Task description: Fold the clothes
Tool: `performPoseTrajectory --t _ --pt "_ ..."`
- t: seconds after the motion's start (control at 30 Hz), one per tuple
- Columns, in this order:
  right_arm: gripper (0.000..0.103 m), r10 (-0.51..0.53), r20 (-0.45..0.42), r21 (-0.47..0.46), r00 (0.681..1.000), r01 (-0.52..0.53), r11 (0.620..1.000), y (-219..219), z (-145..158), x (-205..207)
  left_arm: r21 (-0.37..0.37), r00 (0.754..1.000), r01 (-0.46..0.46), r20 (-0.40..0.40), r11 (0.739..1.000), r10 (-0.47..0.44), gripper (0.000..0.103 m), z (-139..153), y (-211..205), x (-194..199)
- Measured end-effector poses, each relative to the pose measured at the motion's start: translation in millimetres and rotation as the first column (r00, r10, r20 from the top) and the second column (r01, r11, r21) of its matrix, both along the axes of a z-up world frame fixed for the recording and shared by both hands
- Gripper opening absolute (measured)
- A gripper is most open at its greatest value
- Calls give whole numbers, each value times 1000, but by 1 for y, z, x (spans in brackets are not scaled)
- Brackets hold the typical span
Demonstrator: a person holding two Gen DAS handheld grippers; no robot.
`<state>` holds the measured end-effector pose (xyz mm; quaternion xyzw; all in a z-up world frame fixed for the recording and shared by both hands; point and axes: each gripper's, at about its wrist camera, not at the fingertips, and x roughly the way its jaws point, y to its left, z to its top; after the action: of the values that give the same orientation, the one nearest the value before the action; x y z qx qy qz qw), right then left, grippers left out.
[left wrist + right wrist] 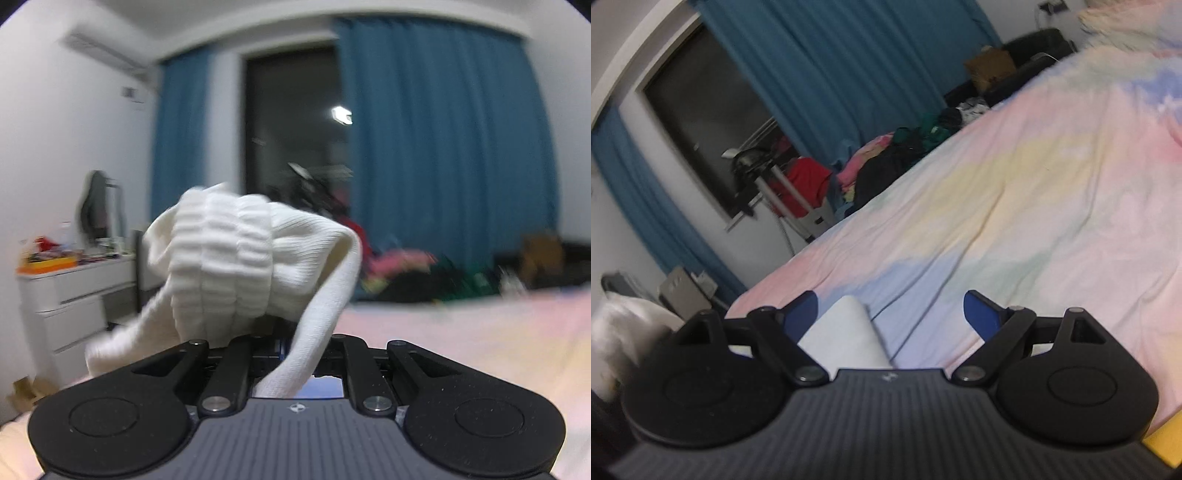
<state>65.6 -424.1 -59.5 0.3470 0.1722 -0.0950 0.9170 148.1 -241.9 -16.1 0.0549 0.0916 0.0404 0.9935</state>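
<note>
White ribbed garment (229, 258), bunched and lifted above the bed (1015, 192): left hand-held gripper (280, 347) clamped on its fabric, right hand-held gripper (890, 314) wide and empty over the bed; advise lowering it flat onto the bed, spreading before creasing.
</note>
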Motion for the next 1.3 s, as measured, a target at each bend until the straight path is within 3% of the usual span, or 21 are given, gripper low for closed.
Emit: performPoseTrajectory --t 0.1,0.17,0.23,0.3,0.37,0.47,0.53,0.6,0.63,0.73,0.8,0.97,1.03,1.17,1.3 --pt "88 -15 -7 37 1000 15 999 -12 -8 1 -17 982 128 -135 992 -129 17 -48 -21 21" --pt "88 -10 -13 55 1000 10 998 -16 -15 4 2 961 150 -233 989 -146 21 -75 -32 31" --pt "88 2 -29 76 1000 0 997 -19 -23 8 40 952 177 -261 983 -160 27 -91 -42 34" --pt "88 23 -39 113 999 -19 993 -20 -31 13 68 943 211 -277 975 -184 35 -92 -48 35" --pt "88 50 -40 149 998 -44 988 -19 -36 19 94 933 245 -294 965 -208 58 -92 -55 36" --pt "88 105 -20 201 994 -99 975 -16 -44 25 57 900 307 -341 950 -271 84 -84 -43 32" --pt "89 158 -3 233 987 -153 960 -8 -49 29 33 867 363 -377 931 -325 84 -77 -29 26" --pt "89 208 8 248 978 -203 947 2 -53 36 63 850 398 -401 915 -342 84 -71 -14 20" --pt "89 230 11 250 973 -225 942 7 -54 39 89 851 405 -401 910 -339 85 -68 -7 14" --pt "89 283 11 238 959 -277 931 27 -57 51 132 861 399 -394 907 -321 87 -72 73 17" --pt "89 306 9 208 952 -301 931 39 -57 64 92 869 385 -372 918 -327 88 -65 114 -14" --pt "89 305 24 149 952 -305 941 57 -60 93 -22 905 267 -338 963 -259 91 -59 170 -33" --pt "88 324 36 163 945 -325 932 58 -67 105 -50 913 252 -319 966 -254 92 -59 183 -37" --pt "85 330 17 177 944 -327 928 59 -79 131 -13 922 252 -299 968 -245 94 -49 188 -52" --pt "70 306 23 143 952 -306 941 60 -84 151 -29 926 242 -293 970 -240 94 -54 190 -44"
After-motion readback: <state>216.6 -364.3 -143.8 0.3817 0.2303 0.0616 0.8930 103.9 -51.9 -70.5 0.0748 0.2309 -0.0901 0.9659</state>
